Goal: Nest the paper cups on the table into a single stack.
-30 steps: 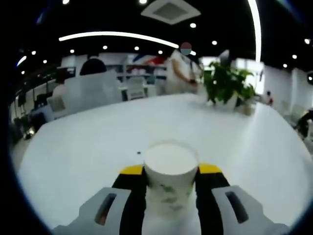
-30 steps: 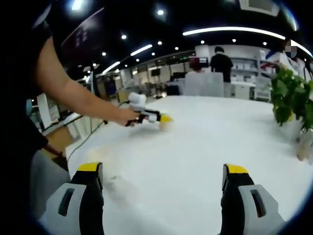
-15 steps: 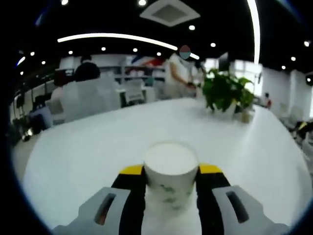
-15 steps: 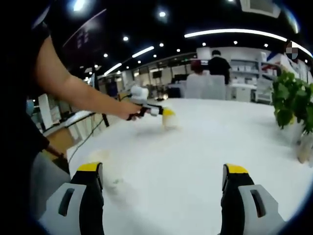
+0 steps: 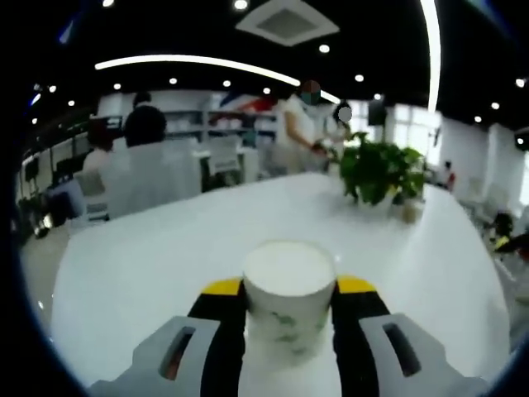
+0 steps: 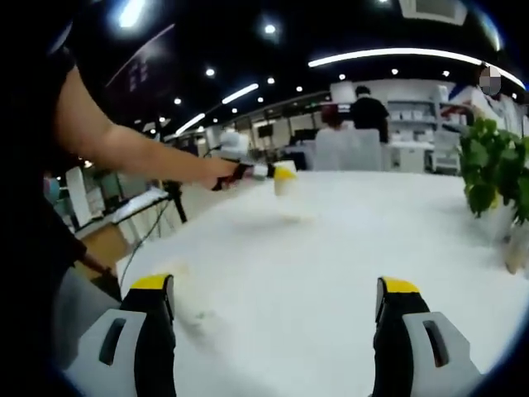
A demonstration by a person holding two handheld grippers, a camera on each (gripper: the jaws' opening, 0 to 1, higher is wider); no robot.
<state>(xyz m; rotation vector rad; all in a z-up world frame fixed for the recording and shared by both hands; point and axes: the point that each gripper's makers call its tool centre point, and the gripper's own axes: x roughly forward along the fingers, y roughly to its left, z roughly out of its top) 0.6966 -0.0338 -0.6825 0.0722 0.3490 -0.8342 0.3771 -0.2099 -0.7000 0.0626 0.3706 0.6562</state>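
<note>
A white paper cup (image 5: 288,308) with a faint green print stands between my left gripper's (image 5: 289,289) yellow-tipped jaws, which are shut on its sides. In the right gripper view the same cup (image 6: 283,179) hangs above the white table (image 6: 347,248), held by the left gripper (image 6: 273,174) at the end of a person's outstretched arm (image 6: 140,149). My right gripper (image 6: 277,289) is open low over the table, with nothing between its jaws.
A potted green plant (image 5: 376,169) stands at the table's far right, also the plant (image 6: 488,174) in the right gripper view. People and white chairs (image 5: 153,169) are beyond the far edge. The table's left edge drops toward a wooden desk (image 6: 103,236).
The left gripper has lifted the cup off the table and carried it slightly right and up. My right gripper has stayed open and in place.
</note>
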